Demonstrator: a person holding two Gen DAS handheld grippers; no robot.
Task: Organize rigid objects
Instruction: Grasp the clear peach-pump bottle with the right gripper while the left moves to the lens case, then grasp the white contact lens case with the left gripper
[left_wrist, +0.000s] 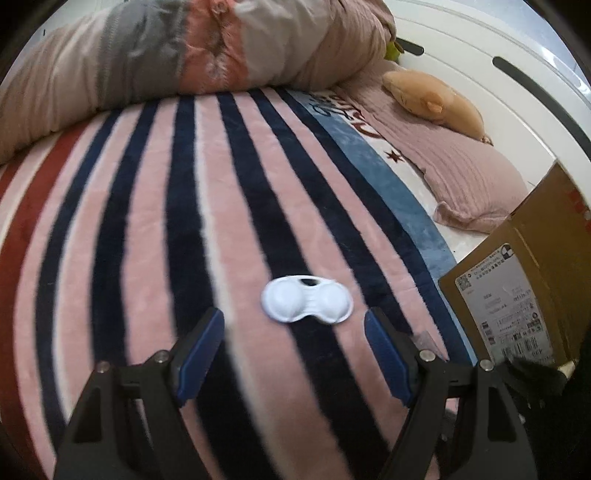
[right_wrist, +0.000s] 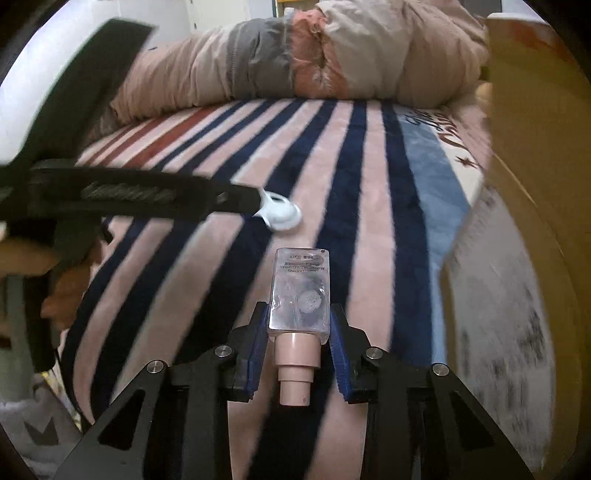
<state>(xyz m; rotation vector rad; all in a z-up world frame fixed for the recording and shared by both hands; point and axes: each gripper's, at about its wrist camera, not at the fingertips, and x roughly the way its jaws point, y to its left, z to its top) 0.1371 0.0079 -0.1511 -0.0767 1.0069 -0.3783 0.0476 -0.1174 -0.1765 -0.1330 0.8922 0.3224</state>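
A white two-cup contact lens case (left_wrist: 307, 300) lies on the striped blanket (left_wrist: 147, 221), just ahead of my left gripper (left_wrist: 294, 325), whose blue-padded jaws stand wide open on either side of it, not touching. In the right wrist view the case (right_wrist: 282, 215) shows beside the left gripper's black arm (right_wrist: 129, 195). My right gripper (right_wrist: 298, 325) is shut on a clear spray bottle (right_wrist: 299, 291) with a pink cap (right_wrist: 295, 369), cap end toward the camera, held above the blanket.
A cardboard box (left_wrist: 517, 295) with a shipping label stands at the right, close to the left gripper; it fills the right edge of the right wrist view (right_wrist: 535, 184). A rolled quilt (left_wrist: 184, 55) lies at the back. A pink pillow (left_wrist: 461, 166) and plush toy (left_wrist: 436, 99) lie far right.
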